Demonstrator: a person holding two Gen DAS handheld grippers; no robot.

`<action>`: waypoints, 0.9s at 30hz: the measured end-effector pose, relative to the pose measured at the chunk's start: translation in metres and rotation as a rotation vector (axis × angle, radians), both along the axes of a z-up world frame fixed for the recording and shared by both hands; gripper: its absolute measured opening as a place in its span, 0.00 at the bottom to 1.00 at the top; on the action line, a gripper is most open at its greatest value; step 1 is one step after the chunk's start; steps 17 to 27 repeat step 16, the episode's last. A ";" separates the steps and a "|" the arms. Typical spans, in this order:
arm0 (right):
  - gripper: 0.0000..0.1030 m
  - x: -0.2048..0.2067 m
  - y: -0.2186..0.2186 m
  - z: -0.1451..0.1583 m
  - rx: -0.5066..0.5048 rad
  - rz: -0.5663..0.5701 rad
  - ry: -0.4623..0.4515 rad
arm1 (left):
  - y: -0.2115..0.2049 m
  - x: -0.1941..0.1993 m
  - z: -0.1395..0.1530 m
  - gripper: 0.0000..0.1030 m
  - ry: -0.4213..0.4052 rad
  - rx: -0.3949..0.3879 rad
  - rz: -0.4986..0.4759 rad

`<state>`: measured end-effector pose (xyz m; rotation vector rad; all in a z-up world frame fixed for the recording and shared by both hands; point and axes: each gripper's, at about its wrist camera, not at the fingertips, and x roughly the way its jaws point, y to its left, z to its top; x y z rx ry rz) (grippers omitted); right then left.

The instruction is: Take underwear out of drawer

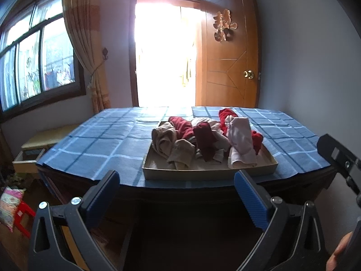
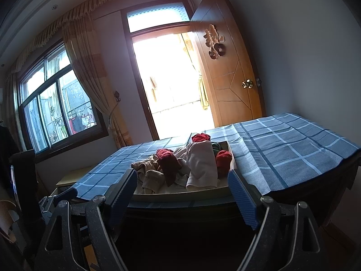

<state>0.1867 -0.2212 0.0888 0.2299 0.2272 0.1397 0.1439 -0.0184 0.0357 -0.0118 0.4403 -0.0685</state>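
Note:
A shallow beige drawer tray (image 1: 203, 173) sits on a table with a blue checked cloth (image 1: 101, 140). In it lies a pile of underwear (image 1: 203, 140): beige, dark red, red and pale pink pieces. My left gripper (image 1: 178, 192) is open and empty, in front of and below the table's near edge. In the right wrist view the same tray (image 2: 180, 194) holds the pile (image 2: 187, 167). My right gripper (image 2: 182, 192) is open and empty, its fingertips just short of the tray's front wall. The right gripper's body shows at the left wrist view's right edge (image 1: 340, 158).
An open wooden door (image 1: 227, 56) and a bright doorway stand behind the table. A window (image 1: 38, 63) and curtain are at the left. A low wooden cabinet with an open drawer (image 1: 29, 155) stands left of the table, with a red stool (image 1: 22, 219) below.

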 end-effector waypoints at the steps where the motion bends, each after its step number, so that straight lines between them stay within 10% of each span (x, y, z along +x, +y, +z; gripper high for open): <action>1: 0.82 0.000 0.000 0.000 0.001 0.000 0.000 | 0.001 0.000 0.000 1.00 0.003 -0.011 -0.003; 27: 0.82 -0.003 -0.001 0.001 0.004 -0.001 0.005 | 0.000 0.001 -0.001 1.00 0.010 0.016 0.011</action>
